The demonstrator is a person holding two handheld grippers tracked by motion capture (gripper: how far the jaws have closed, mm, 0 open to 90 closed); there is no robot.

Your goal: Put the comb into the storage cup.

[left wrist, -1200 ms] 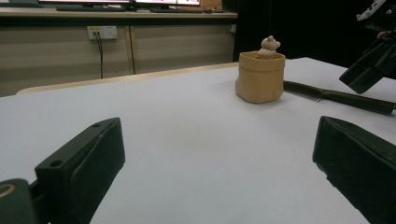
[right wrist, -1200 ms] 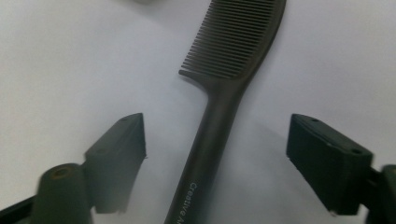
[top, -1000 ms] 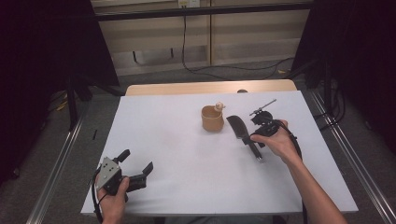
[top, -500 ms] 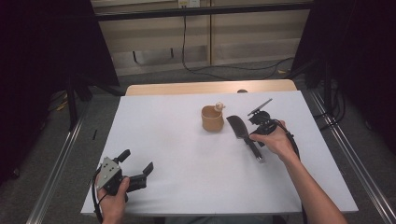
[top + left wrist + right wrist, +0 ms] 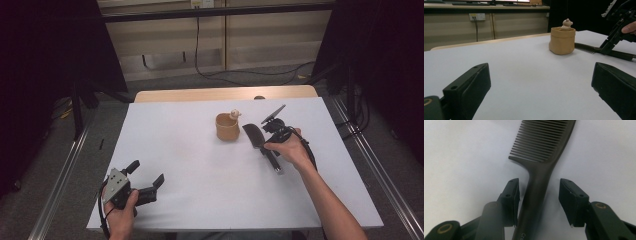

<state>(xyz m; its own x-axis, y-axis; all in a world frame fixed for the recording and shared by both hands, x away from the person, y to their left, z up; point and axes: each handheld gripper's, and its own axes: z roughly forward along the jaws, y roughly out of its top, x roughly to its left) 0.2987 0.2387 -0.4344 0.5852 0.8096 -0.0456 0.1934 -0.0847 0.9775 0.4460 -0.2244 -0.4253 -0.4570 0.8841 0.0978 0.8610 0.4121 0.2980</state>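
Toward the far right edge of the worktop [image 5: 175, 150] lies a dark comb [image 5: 541, 157], flat, teeth pointing away, just beside a small tan pot [image 5: 227, 127]. Straddling its handle, the right tool [image 5: 539, 202] has just been closing its jaws; one pad looks about touching, the other has a gap, so nothing is gripped yet. It looks light, stiff, rather slick plastic; the narrow handle below the teeth is the sensible hold. Near the front left corner the left tool [image 5: 145, 181] rests wide open, empty. White matte surface, dim room, cables behind.
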